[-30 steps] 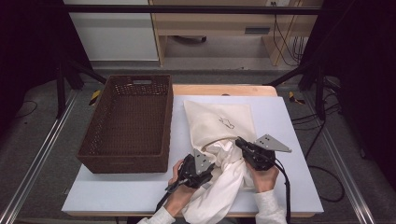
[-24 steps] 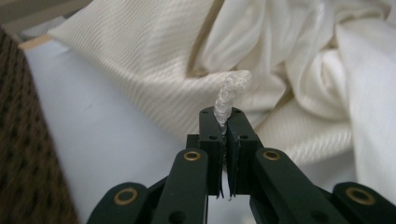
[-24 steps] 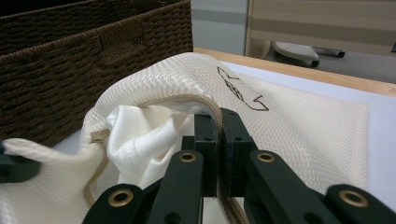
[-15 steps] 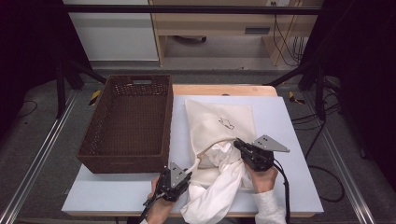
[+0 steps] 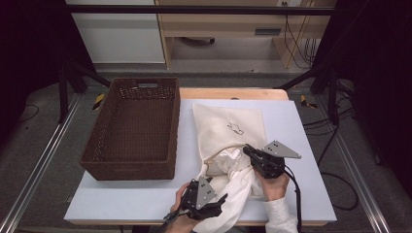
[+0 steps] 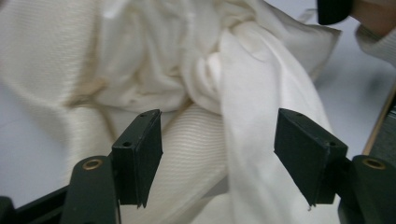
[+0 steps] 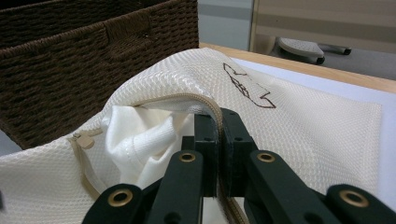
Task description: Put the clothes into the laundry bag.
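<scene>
A cream mesh laundry bag (image 5: 228, 127) with a small brown print lies on the white table (image 5: 301, 126). A white garment (image 5: 239, 180) spills from its mouth toward the front edge. My right gripper (image 5: 246, 148) is shut on the bag's zipper edge (image 7: 212, 108), holding the mouth up. My left gripper (image 5: 219, 205) sits near the front edge beside the garment. Its jaws have just been opening and now stand open (image 6: 219, 158), with a fold of the white garment (image 6: 252, 93) lying loose between them, apart from both pads.
A dark brown wicker basket (image 5: 128, 171) stands on the table's left half, close to the bag's left side. The table's front edge runs just below both hands. Metal rails flank the table on the floor.
The left gripper drew back toward the front edge, then shifted right, and its jaws opened off the garment. More white cloth lies outside the bag. The right gripper stayed put.
</scene>
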`<state>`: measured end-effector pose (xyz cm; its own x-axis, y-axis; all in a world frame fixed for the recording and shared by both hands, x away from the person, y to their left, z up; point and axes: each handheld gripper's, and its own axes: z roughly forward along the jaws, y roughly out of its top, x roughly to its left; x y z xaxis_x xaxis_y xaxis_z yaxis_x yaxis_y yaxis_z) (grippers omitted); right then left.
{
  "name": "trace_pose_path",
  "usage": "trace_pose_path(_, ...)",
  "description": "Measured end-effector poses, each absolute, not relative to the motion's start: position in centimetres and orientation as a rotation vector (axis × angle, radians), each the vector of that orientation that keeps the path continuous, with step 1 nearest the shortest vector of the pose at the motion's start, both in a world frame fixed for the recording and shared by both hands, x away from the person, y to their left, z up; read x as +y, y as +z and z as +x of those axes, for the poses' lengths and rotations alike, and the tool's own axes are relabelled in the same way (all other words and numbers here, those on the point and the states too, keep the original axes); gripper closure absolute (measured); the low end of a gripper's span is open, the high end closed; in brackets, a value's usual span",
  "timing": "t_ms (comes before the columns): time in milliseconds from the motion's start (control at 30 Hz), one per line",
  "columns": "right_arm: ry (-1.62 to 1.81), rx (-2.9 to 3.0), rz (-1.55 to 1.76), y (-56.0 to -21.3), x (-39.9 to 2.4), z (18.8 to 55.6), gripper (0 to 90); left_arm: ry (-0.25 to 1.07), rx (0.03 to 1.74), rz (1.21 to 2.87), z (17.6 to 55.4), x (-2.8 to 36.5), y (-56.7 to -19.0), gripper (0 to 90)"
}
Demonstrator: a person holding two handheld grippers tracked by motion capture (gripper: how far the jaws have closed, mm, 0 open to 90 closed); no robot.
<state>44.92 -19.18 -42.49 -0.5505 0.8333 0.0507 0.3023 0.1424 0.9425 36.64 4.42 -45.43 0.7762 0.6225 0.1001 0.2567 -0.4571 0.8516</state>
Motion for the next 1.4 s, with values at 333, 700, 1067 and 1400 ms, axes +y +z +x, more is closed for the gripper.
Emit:
trace_pose_path(333,1.4,1.936,1.075,-42.6,-19.1,44.8,87.0,0.362,0.6,2.122,36.9,3.5,-47.7,81.2)
trace_pose_path(700,1.407,1.935,1.081,-42.4,-19.3,44.9,87.0,0.407,0.636,2.054,40.8,1.8,-42.3,85.9)
trace_pose_path(1067,1.416,1.916,1.084,-42.2,-19.4,44.8,87.0,0.715,0.768,2.021,45.6,-0.1,-43.8,86.0)
trace_pose_path(1400,1.407,1.942,1.096,-42.7,-19.1,45.0,87.1,0.702,0.787,2.089,46.8,0.5,-47.0,81.9)
